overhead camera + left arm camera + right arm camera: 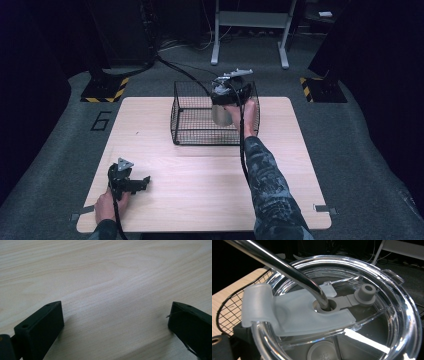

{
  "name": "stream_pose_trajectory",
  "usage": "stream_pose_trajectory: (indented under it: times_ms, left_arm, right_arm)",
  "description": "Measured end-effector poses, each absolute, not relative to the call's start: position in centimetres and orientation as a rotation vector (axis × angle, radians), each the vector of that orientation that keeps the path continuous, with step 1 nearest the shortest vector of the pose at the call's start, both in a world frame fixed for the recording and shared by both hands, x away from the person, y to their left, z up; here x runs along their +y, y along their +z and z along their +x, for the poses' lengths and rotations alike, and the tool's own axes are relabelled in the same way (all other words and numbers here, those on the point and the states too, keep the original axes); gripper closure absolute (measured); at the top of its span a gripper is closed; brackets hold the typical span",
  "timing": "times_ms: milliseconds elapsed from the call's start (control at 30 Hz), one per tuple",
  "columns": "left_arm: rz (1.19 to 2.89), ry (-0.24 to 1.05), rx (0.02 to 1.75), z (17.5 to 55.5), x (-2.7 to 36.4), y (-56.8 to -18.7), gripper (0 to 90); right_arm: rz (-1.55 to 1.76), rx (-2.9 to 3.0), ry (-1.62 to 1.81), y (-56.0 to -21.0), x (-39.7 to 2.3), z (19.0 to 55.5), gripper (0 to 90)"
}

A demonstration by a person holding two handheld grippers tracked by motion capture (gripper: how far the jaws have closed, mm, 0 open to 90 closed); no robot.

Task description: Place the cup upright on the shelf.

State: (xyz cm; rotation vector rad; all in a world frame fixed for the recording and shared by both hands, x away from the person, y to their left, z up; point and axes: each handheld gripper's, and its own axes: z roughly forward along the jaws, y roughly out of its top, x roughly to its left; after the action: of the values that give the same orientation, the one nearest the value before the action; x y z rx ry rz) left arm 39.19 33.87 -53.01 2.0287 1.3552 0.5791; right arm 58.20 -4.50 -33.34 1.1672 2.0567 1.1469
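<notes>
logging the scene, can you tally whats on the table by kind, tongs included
wire basket: 1
cup with clear lid and metal straw: 1
tongs: 2, left tongs open on the table, right tongs holding the cup over the basket
total: 4

Light wooden table (200, 175), bare pale grain. Black wire basket (192, 120) sits on far middle of table, near its far edge.

The tumbler's (220, 114) lower body is hidden behind the wire basket (190, 134) mesh, and its clear lid (372, 272) is cropped below.
</notes>
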Motion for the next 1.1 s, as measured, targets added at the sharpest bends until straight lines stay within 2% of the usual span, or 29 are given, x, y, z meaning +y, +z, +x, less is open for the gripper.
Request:
stream_pose_trajectory:
  times_ms: [1100]
  left_arm:
    - [2.009,0.573,1.366,39.2,33.7,-53.1,0.2]
  right_arm:
    - [1.268,2.085,1.127,-38.2,-3.7,59.7,3.5]
